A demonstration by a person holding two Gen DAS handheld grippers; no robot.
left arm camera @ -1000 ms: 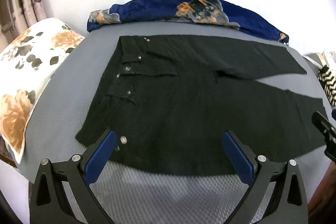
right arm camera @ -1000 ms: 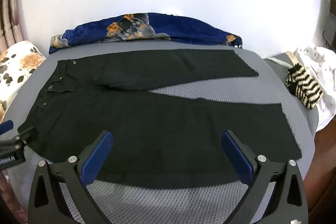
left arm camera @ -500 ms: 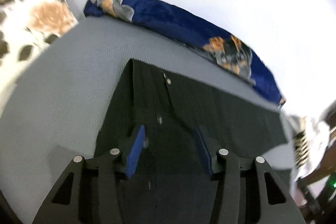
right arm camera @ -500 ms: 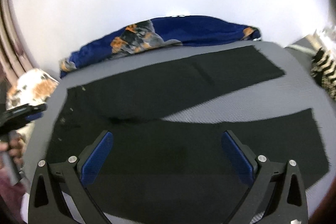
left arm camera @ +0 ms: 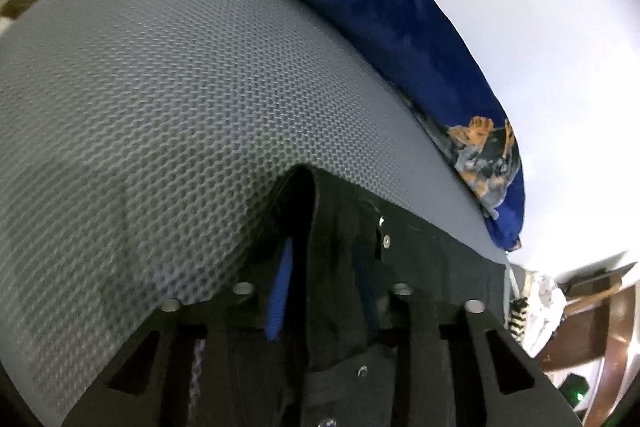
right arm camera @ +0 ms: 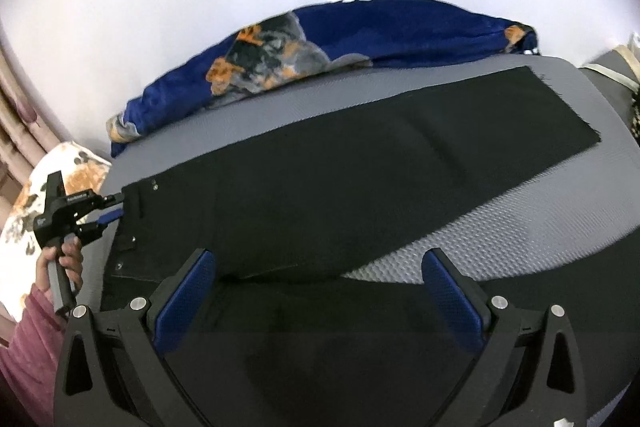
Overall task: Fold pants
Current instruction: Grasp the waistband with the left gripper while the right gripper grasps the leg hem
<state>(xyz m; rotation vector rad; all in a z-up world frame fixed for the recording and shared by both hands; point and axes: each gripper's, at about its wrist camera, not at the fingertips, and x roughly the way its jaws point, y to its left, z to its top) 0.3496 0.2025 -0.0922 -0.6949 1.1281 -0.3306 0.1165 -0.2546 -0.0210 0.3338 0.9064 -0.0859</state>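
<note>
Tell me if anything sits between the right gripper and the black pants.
Nothing visible does. The right gripper hangs open directly over the black pants, while the left gripper is already closed on the waistband corner.

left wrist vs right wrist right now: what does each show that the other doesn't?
Left wrist only: close-up of the left gripper with its fingers closed on the pants waistband corner, lifted off the grey mattress.

Right wrist only: both legs laid out, the right gripper open above them, and the person's hand.

Both: pants, mattress, blue floral blanket, floral pillow.
</note>
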